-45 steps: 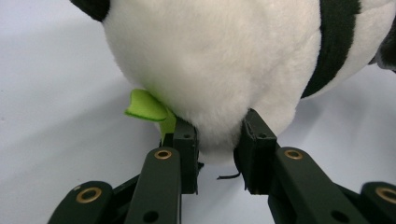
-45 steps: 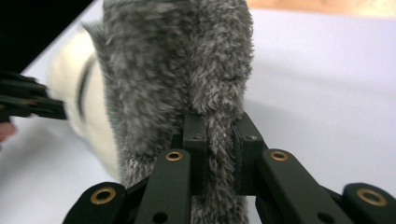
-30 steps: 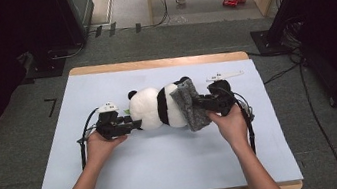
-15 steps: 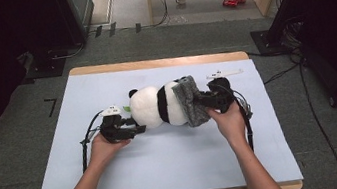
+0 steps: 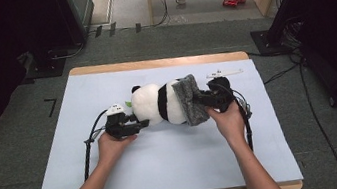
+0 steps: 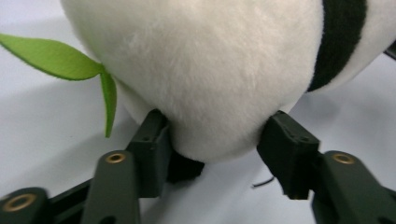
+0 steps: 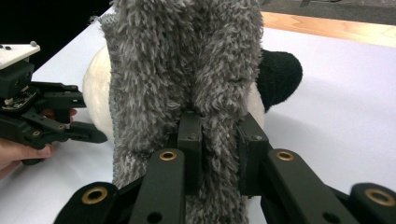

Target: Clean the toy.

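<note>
The right gripper [image 7: 218, 135] pinches a fold of the grey fuzzy cloth [image 7: 187, 70] wrapped on the panda plush [image 5: 158, 105]. The left gripper [image 6: 217, 144] has just been closing; its jaws stand beside the white belly and do not clearly press it. The panda lies near the table's [image 5: 119, 182] far edge, at the middle. The fold may slip out if the left side fails to hold the plush. No writing is readable.

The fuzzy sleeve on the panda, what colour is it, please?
Grey; the fuzzy sleeve shows best in the right gripper view.
</note>
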`<state>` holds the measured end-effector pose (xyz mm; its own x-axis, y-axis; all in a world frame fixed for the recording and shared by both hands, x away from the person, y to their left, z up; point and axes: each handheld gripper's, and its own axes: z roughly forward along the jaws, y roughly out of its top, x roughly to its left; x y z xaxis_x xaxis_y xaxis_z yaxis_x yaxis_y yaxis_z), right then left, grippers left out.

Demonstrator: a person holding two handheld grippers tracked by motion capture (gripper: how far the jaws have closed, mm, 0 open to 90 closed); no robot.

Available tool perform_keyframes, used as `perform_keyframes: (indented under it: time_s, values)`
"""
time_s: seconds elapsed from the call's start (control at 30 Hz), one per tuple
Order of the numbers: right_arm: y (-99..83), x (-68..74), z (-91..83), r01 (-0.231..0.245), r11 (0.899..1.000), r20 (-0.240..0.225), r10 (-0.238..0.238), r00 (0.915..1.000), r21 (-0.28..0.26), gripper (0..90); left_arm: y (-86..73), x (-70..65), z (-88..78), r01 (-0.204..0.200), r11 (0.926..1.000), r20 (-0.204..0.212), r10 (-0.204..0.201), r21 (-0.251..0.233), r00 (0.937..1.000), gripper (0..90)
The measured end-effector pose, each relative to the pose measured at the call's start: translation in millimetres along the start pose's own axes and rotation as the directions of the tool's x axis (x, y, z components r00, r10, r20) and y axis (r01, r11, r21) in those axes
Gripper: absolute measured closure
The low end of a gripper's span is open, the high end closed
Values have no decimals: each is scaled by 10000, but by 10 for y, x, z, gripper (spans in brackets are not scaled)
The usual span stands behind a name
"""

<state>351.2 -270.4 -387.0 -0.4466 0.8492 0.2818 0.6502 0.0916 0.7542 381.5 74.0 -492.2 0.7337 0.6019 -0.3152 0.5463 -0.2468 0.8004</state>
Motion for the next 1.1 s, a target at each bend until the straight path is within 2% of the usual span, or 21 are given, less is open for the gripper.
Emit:
perform_keyframes:
  time_s: [0.1,0.17,0.2,0.37,0.5,0.67,0.83,0.93,0.97,1.03,1.1]
  values:
    - [2,-3,-5,-82,10000,-42,82,10000,-19,759,29,-42,-29,125,9998,-162,-123,148,9998,613]
    - [4,-5,-21,-152,9999,-104,151,9998,-36,758,43,-58,-47,147,9997,-95,-145,196,9998,693]
    - [7,-7,-32,-157,9999,-111,156,9998,-48,759,45,-53,-52,181,9994,105,-184,280,9998,710]
    - [49,10,-128,-311,9993,-302,304,9991,-214,778,75,-124,-137,86,9992,428,-102,379,9990,752]
    - [163,191,-269,51,9992,-853,-84,9963,-389,794,100,-223,-237,550,9960,642,-595,698,9962,761]
    - [248,482,-349,491,9982,-1489,-538,9874,-353,808,115,-352,-404,795,9934,732,-857,832,9936,761]
    - [237,720,-242,690,9976,-2272,-681,9715,-39,808,68,-410,-425,915,9922,819,-984,843,9918,759]
    - [206,788,-153,761,9970,-2472,-706,9664,124,808,59,-419,-408,884,9926,787,-950,832,9924,758]
    - [170,851,-48,930,9951,-2534,-814,9639,342,808,51,-428,-392,861,9931,749,-921,800,9929,758]
    - [140,887,23,915,9946,-2648,-752,9614,497,808,50,-441,-386,824,9937,740,-880,760,9934,757]
    - [92,919,137,881,9936,-2928,-637,9540,707,808,49,-460,-382,770,9946,727,-821,700,9940,755]
